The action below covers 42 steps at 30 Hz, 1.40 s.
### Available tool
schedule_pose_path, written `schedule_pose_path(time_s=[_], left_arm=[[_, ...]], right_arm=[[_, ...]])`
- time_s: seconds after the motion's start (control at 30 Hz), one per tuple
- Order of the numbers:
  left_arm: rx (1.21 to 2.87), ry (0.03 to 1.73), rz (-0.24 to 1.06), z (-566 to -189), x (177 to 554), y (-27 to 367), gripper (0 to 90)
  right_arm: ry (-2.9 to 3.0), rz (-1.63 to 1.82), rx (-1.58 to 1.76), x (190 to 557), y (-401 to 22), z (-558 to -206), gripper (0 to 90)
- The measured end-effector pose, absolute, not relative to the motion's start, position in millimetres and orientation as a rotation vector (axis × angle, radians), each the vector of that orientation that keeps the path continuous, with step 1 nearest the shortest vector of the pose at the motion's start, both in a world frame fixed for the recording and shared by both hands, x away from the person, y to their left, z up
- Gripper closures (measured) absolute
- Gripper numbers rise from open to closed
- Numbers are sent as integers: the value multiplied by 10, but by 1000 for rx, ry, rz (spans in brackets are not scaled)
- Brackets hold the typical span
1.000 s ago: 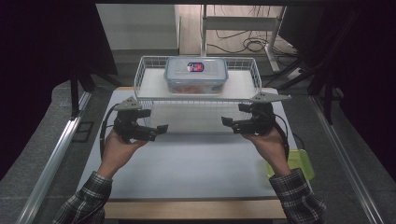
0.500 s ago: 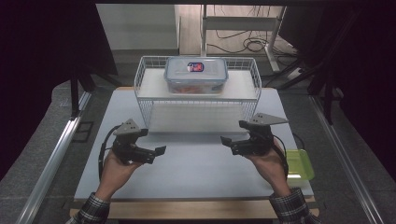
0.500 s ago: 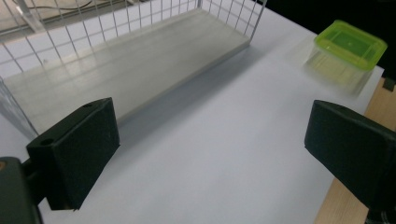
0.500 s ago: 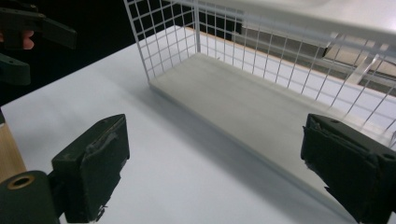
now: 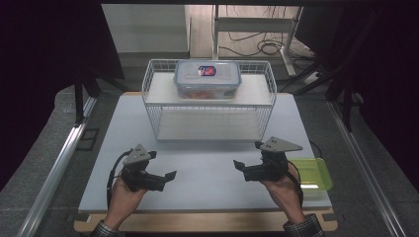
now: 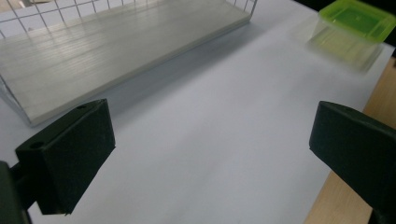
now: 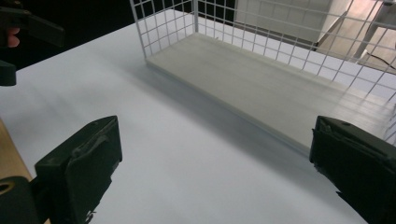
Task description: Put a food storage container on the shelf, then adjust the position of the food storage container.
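Fingers of left gripper (image 5: 167,176) & right gripper (image 5: 240,167) both spread wide, empty, over white table (image 5: 207,168) near wire rack (image 5: 210,116)

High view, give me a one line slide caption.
Two open hand-held grippers, left and right, hover over a white table before a wire rack topped by a lidded container.

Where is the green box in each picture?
High view: the green box sits at the table's right edge, just right of the right hand-held gripper.
Left gripper view: blurred, in the top right corner.
Right gripper view: not in it.
Shared landmark: the white wire rack.
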State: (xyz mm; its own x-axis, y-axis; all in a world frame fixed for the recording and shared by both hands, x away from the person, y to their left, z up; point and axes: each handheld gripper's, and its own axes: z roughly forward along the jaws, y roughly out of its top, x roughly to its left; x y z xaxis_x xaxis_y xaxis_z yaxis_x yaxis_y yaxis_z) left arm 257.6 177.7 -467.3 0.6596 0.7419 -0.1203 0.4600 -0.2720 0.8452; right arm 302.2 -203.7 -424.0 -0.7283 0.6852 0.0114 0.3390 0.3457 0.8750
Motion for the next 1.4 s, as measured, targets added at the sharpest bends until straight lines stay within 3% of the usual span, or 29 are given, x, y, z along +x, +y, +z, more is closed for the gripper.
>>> schedule_pose_path(time_s=[0.2, 0.47, 0.83, 0.97, 1.07, 1.27, 1.33, 1.4], left_arm=[[1849, 903, 396, -4833, 2382, 1796, 26], [1954, 921, 459, -5031, 2259, 1781, 38], [1944, 959, 464, -5139, 2293, 1883, 41], [1951, 953, 477, -5141, 2290, 1875, 39], [1950, 958, 472, -5148, 2294, 1883, 40], [1952, 961, 460, -5168, 2309, 1879, 40], [1949, 953, 457, -5167, 2307, 1871, 40], [1953, 946, 460, -5165, 2305, 1864, 40]], right_arm=[[2251, 1317, 928, 2895, -2048, -4426, 28], [2314, 1281, 974, 2773, -2052, -4678, 25], [2307, 1161, 1090, 2897, -2229, -4696, 7], [2261, 1134, 1137, 2936, -2406, -4649, 145], [2218, 1110, 1180, 2954, -2588, -4596, 322], [2251, 1020, 1250, 2985, -3066, -4567, 786], [2244, 981, 1262, 2974, -3187, -4577, 886], [2216, 968, 1291, 2972, -3304, -4570, 893]])
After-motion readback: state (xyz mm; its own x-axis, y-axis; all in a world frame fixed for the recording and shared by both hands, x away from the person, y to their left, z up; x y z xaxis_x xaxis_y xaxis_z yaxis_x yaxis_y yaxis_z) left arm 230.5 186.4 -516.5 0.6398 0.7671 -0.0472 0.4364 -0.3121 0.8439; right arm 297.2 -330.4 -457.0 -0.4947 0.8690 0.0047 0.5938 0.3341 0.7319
